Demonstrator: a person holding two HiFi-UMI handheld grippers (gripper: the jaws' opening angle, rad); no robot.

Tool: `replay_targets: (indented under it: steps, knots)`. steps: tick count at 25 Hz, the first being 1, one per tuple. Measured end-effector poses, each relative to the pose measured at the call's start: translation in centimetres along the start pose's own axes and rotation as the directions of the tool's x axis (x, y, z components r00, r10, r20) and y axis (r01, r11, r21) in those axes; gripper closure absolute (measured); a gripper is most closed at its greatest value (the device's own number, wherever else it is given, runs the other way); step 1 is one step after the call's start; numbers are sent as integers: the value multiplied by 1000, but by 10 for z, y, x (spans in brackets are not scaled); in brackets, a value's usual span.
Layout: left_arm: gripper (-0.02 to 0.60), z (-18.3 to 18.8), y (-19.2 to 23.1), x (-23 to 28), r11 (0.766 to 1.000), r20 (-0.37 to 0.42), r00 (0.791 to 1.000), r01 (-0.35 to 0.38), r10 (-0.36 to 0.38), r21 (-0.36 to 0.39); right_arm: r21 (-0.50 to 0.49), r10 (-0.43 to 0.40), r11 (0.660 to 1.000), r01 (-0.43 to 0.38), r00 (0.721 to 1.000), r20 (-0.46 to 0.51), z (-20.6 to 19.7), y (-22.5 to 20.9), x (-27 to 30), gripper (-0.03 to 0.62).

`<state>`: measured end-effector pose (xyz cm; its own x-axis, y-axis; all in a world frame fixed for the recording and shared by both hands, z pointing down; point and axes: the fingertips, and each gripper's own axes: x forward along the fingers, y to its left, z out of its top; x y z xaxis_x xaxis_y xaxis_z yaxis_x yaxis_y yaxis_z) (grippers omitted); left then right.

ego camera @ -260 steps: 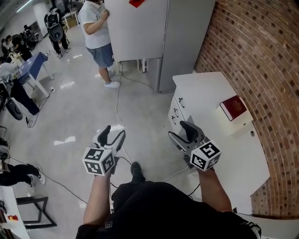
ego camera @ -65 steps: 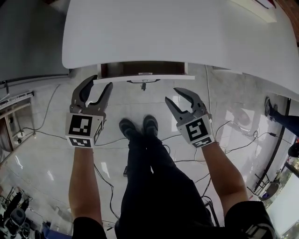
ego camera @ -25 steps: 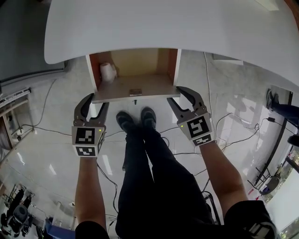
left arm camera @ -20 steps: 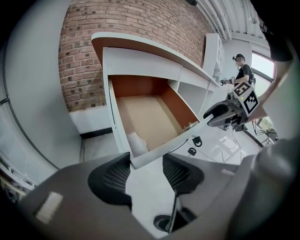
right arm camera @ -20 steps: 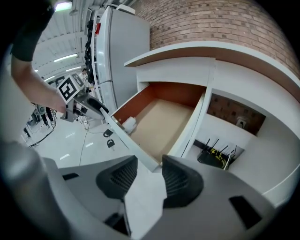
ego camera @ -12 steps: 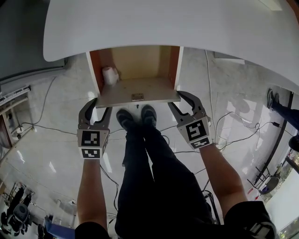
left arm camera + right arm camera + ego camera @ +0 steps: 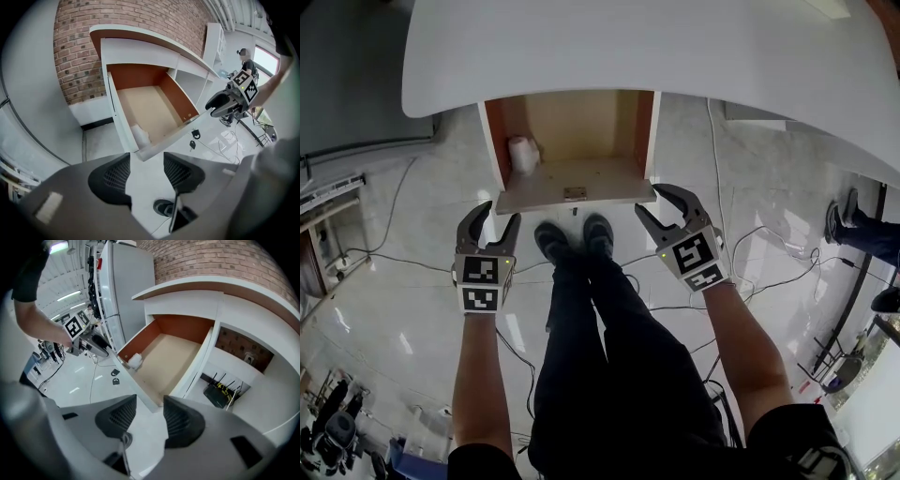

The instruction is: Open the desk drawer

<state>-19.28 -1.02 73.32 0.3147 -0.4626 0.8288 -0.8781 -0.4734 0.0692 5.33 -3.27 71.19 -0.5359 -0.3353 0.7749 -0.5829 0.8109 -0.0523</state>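
Note:
The desk drawer (image 7: pixel 572 150) stands pulled out from under the white desk top (image 7: pixel 675 47), its brown inside showing. A small white roll (image 7: pixel 522 153) lies in its left back part. My left gripper (image 7: pixel 490 223) hangs just below the left corner of the drawer front (image 7: pixel 575 197). Its jaws are opening with nothing between them. My right gripper (image 7: pixel 666 202) is open beside the front's right corner, holding nothing. The left gripper view shows the drawer (image 7: pixel 150 108) beyond my left gripper (image 7: pixel 146 173). The right gripper view shows the drawer (image 7: pixel 168 359) beyond my right gripper (image 7: pixel 150 416).
The person's legs and black shoes (image 7: pixel 572 239) stand directly under the drawer front. Keys (image 7: pixel 193 138) hang from its lock. Cables (image 7: pixel 403 258) run over the glossy floor. A black box with aerials (image 7: pixel 218 394) sits under the desk, and a brick wall (image 7: pixel 84 61) is behind.
The drawer, nearly shut a few seconds ago, is pulled far out. In the last second the left gripper dropped back from the front's left corner; the right one barely moved.

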Motion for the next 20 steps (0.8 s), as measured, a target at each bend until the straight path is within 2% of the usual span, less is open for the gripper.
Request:
replay_targets:
  steps: [2, 5, 7, 11, 16, 20]
  knots:
    - [360, 1, -3, -12, 1000, -16, 1000, 16, -16, -2, 1, 9, 1000, -9, 1000, 8, 9, 5, -12, 424]
    - [360, 17, -11, -38, 1000, -4, 1000, 20, -20, -16, 62, 27, 998, -30, 999, 42, 33, 16, -36, 424]
    - [360, 35, -16, -59, 999, 29, 999, 16, -15, -42, 101, 52, 993, -59, 996, 76, 56, 30, -52, 430]
    - [360, 64, -26, -103, 993, 99, 995, 25, -14, -113, 74, 75, 994, -83, 991, 111, 95, 60, -81, 450]
    - [360, 104, -18, -158, 960, 228, 973, 80, -17, -268, 88, 71, 993, -84, 987, 148, 133, 70, -112, 477]
    - [362, 128, -9, -198, 963, 278, 960, 83, -8, -256, 85, 53, 994, -68, 983, 176, 161, 70, -138, 522]
